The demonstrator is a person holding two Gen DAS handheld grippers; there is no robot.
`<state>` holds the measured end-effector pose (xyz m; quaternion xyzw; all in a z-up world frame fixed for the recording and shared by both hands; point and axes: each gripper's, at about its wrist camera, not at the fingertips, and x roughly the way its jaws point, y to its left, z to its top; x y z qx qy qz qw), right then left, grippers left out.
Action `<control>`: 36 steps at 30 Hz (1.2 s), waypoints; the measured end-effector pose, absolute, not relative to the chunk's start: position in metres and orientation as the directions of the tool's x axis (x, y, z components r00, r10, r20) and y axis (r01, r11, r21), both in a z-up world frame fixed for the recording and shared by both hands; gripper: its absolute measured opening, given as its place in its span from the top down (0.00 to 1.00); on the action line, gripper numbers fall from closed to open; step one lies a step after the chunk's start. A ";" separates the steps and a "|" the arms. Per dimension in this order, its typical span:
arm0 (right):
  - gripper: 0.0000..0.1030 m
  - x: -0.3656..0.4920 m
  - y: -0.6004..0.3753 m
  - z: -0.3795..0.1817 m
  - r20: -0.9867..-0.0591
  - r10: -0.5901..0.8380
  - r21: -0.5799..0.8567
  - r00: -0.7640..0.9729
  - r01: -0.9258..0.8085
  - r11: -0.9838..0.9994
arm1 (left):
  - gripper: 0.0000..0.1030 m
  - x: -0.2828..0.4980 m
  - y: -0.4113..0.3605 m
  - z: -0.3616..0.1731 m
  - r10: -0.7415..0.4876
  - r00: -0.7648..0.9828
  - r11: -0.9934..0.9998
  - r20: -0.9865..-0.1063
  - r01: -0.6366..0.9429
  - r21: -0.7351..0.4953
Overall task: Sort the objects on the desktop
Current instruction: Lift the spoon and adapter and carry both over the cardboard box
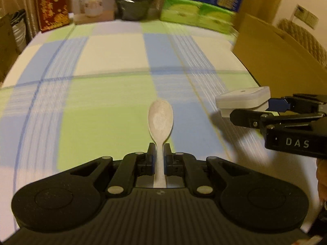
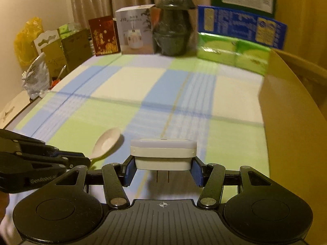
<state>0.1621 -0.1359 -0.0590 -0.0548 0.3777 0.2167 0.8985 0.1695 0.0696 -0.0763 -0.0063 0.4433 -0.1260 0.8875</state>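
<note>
Left tongs — closed on the handle of a pale spoon; bowl points straight ahead, long axis in line with the tongs, held over the checked cloth of the table.

Right tongs — closed across the two short sides of a white plug-in adapter, which sits level between the pads, prongs pointing down, clear of the cloth.

Both items are in your grip, side by side, the spoon just left of the adapter.

Cardboard box — stands at the table's right edge, to the right of both tongs. Your right hand is the nearer one; the spoon would have to cross past the adapter to get there. That the box is the sorting bin is a judgement only.

Not legible — the box's interior is hidden behind its near wall, its far side is cut off, and the packages along the back edge are blurred.
</note>
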 end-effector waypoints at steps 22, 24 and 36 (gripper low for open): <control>0.22 0.155 -0.145 -0.081 -0.689 0.349 0.022 0.635 -0.463 0.886 | 0.61 0.174 0.056 -0.084 -0.235 0.613 0.961 -0.754 0.266 -0.083; 0.36 0.156 -0.146 -0.079 -0.681 0.352 0.028 0.643 -0.456 0.889 | 0.59 0.177 0.056 -0.085 -0.230 0.615 0.962 -0.755 0.262 -0.079; 0.40 0.164 -0.154 -0.070 -0.685 0.318 0.058 0.656 -0.386 0.921 | 0.57 0.191 0.042 -0.087 -0.218 0.653 0.962 -0.726 0.269 -0.047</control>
